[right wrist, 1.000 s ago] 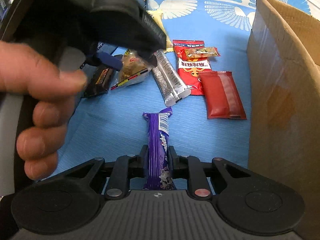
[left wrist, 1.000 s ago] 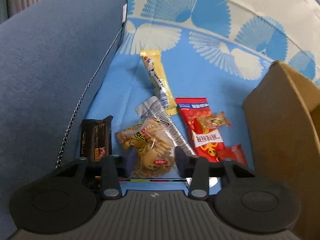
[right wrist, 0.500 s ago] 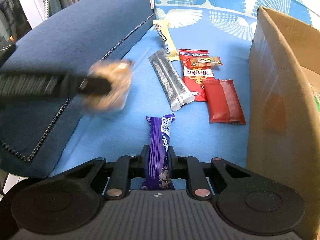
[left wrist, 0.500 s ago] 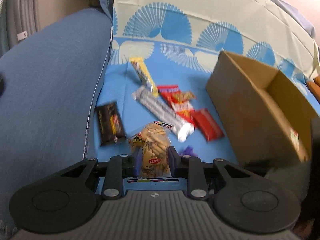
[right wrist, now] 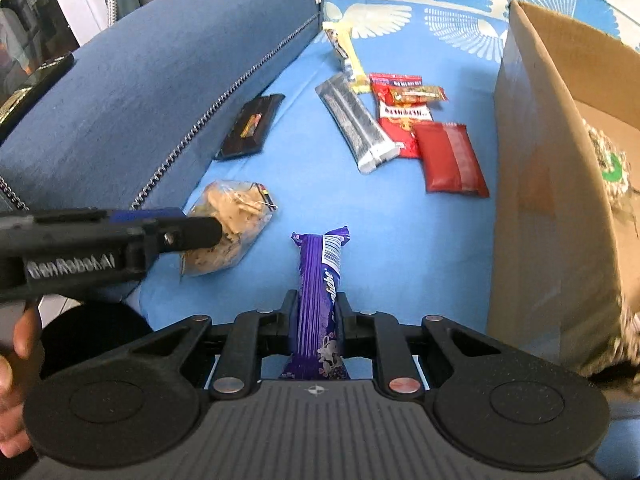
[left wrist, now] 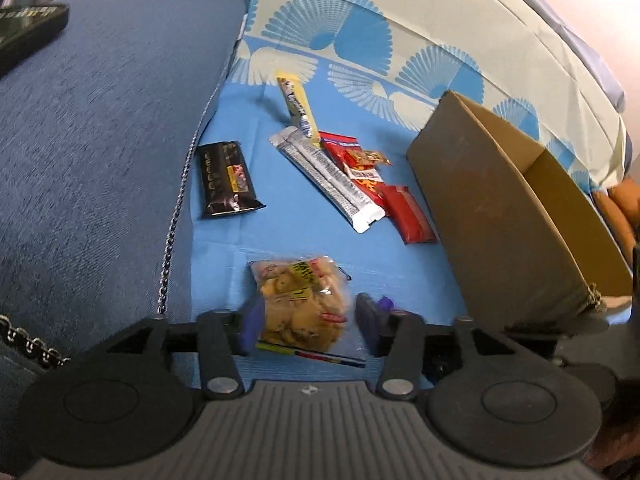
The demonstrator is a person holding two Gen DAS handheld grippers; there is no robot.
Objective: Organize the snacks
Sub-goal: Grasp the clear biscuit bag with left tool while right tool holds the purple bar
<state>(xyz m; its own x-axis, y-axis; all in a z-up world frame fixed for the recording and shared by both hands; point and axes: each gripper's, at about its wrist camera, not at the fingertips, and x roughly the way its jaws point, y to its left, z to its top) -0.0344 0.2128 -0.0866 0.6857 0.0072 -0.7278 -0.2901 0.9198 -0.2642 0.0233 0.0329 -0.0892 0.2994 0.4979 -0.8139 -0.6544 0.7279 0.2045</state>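
A clear bag of cookies [left wrist: 300, 304] lies on the blue seat cloth between the fingers of my left gripper [left wrist: 308, 316]. Its jaws are opening, and the right finger stands clear of the bag. The right wrist view shows the same cookie bag [right wrist: 228, 232] at the tip of the left gripper [right wrist: 200, 228]. My right gripper [right wrist: 318, 308] is shut on a purple chocolate bar [right wrist: 320, 276], which sticks out forward above the cloth. The open cardboard box [right wrist: 552, 200] stands just to its right.
Farther back lie a black bar [left wrist: 226, 180], a silver pack [left wrist: 328, 176], a yellow bar [left wrist: 296, 106], a red-and-white pack [left wrist: 360, 168] with a small candy [left wrist: 366, 157] on it, and a dark red pack [left wrist: 408, 214]. The blue sofa arm [left wrist: 100, 140] rises on the left.
My left gripper carried the cookie bag away from the other snacks to the near part of the seat, then widened its jaws. The right gripper kept its hold on the purple bar.
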